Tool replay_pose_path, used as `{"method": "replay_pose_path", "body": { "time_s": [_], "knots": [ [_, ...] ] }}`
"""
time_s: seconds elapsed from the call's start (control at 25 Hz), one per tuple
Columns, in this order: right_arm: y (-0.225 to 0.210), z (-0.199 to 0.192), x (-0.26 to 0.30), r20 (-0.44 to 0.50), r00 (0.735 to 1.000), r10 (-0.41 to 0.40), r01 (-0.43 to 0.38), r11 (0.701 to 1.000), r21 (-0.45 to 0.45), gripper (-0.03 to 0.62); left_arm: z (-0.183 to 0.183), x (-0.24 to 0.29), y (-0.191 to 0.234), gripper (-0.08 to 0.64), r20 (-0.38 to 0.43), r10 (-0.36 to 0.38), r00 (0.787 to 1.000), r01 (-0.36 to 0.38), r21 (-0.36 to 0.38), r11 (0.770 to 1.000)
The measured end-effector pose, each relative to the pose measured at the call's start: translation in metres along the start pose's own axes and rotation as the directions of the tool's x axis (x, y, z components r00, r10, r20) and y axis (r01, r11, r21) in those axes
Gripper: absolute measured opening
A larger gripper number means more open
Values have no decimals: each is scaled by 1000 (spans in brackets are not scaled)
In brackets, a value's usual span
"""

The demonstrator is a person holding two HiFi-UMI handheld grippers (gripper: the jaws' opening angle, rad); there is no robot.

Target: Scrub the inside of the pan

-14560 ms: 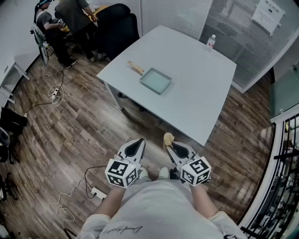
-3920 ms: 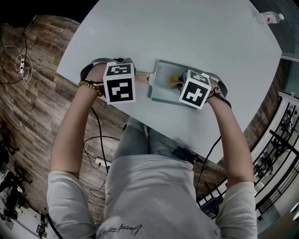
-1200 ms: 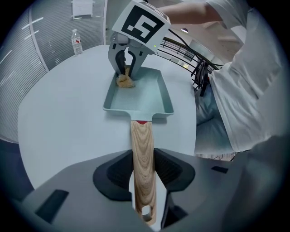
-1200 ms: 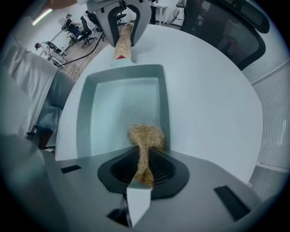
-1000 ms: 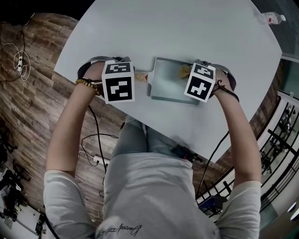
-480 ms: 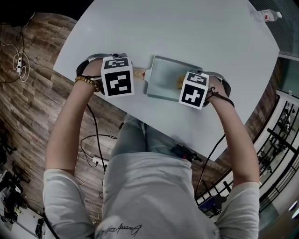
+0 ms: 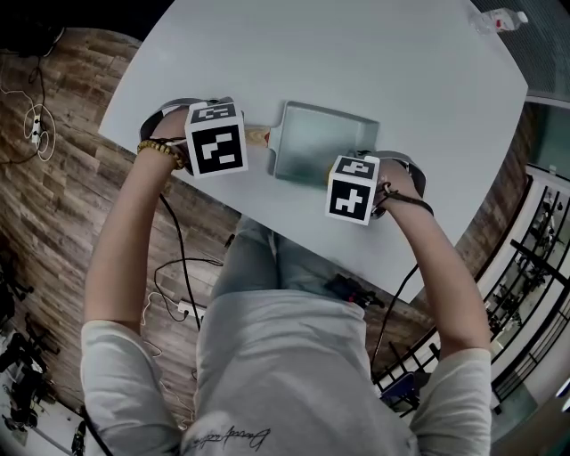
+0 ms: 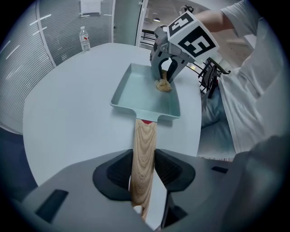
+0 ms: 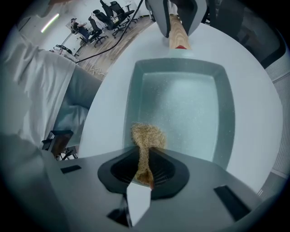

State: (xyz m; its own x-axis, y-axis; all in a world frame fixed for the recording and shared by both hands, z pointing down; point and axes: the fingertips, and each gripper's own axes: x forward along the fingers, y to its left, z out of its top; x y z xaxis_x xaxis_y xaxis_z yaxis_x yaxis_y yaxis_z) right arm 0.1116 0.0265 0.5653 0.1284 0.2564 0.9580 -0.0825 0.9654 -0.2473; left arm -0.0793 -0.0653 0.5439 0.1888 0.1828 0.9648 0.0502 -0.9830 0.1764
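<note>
In the head view, the pan (image 7: 321, 142) lies on the table (image 7: 401, 80) near its 6 o'clock edge. Its handle (image 7: 256, 136) runs out toward 9 o'clock and lies between the jaws of the left gripper (image 8: 144, 170). The scrubber (image 9: 147, 136) sits inside the pan at its 5 o'clock corner, between the jaws of the right gripper (image 9: 145, 170) standing over that corner. A water bottle (image 7: 497, 19) stands on the table at 2 o'clock from the pan, well apart, by the far edge.

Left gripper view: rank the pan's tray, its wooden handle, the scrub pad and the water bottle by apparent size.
1. pan's tray
2. wooden handle, enlarged by nearness to the camera
3. scrub pad and water bottle: about alike; the bottle stands far off, so unranked
</note>
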Motion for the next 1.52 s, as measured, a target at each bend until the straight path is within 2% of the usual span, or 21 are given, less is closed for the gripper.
{"method": "replay_pose_path", "body": {
  "time_s": [0.48, 0.88, 1.16, 1.36, 1.52],
  "knots": [
    [-2, 2, -1, 15, 1000, -12, 12, 1000, 20, 75, -1, -1, -2, 153, 25, -11, 1000, 11, 32, 999],
    [-6, 9, -7, 143, 988, -55, 39, 993, 115, 75, -1, -1, -2, 155, 13, 32, 999, -33, 100, 994],
    [-10, 13, -9, 188, 978, -91, 61, 985, 160, 75, -2, -3, -3, 172, 10, 33, 999, -34, 132, 991],
    [-16, 15, -8, 246, 961, -125, 71, 973, 218, 77, -1, -7, -2, 189, 19, 50, 999, -52, 128, 990],
    [-22, 16, -13, 325, 932, -158, 58, 954, 296, 77, -3, -13, 0, 189, 12, 76, 997, -77, 128, 989]
  ]
}}
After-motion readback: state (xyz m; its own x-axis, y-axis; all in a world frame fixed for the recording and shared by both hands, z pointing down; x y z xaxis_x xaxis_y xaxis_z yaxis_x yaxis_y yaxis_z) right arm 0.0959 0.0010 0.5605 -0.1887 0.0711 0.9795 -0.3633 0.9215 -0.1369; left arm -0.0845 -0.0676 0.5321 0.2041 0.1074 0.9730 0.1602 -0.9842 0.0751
